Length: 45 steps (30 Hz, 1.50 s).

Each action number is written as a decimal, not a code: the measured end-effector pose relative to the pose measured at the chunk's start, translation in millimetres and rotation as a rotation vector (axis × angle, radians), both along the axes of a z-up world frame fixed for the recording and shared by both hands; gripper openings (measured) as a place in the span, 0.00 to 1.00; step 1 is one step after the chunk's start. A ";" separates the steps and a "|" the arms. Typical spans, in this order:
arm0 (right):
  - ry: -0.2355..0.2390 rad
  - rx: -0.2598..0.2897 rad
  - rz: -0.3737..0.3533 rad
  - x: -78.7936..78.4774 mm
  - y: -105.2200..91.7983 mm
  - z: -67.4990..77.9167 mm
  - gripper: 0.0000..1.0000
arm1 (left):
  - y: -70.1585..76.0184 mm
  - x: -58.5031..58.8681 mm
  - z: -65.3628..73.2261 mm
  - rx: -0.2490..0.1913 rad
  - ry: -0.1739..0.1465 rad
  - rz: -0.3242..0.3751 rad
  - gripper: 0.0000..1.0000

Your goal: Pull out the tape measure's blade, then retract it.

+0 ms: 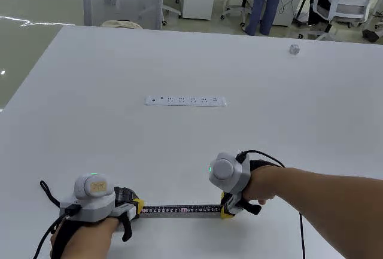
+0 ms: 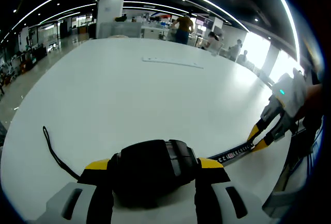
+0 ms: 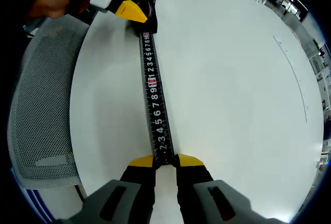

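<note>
the end of the blade (image 3: 153, 94) is hidden between the pinched jaws of the right gripper (image 3: 165, 161). in the head view the left gripper (image 1: 136, 206) covers most of the tape measure case (image 1: 125, 195). a small grey object (image 1: 294, 49) far across the table (image 1: 179, 61) is too small to tell. a standing person (image 1: 266, 2) is cut off by the top edge

Left gripper (image 1: 136, 206): my pale grey shell, with a rounded cap on top bearing a tan mark.
Left cable (image 1: 45, 190): a thin black lead plugged into the shell's side, curling behind it.
Right gripper (image 1: 227, 210): the same grey shell and domed round cap, with a small green light (image 1: 210, 168) lit on its side.
Right cable (image 1: 263, 153): black, arching over my wrist.
Straps (image 1: 125, 226): black, below each shell.
Fingers (image 3: 121, 198): grey, with dark oblong slots, ending in yellow wedge tips (image 3: 140, 161).
</note>
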State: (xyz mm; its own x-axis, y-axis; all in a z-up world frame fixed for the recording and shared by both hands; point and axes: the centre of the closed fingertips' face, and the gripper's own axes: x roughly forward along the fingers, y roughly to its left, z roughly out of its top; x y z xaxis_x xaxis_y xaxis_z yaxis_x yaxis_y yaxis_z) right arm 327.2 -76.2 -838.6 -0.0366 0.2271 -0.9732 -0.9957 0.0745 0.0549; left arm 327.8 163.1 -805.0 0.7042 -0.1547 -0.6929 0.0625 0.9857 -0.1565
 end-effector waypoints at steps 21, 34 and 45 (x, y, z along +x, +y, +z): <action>0.002 0.003 0.000 0.1 7.4 -0.3 0.14 | 0.1 -0.4 -0.6 -0.011 0.010 -0.002 0.60; 0.001 0.010 -0.006 -0.6 12.6 -0.1 0.14 | 0.6 -0.3 -0.6 -0.011 0.011 -0.003 0.60; 0.002 0.013 -0.005 -1.5 16.8 -0.2 0.14 | 0.7 -0.4 -0.6 -0.012 0.010 -0.002 0.60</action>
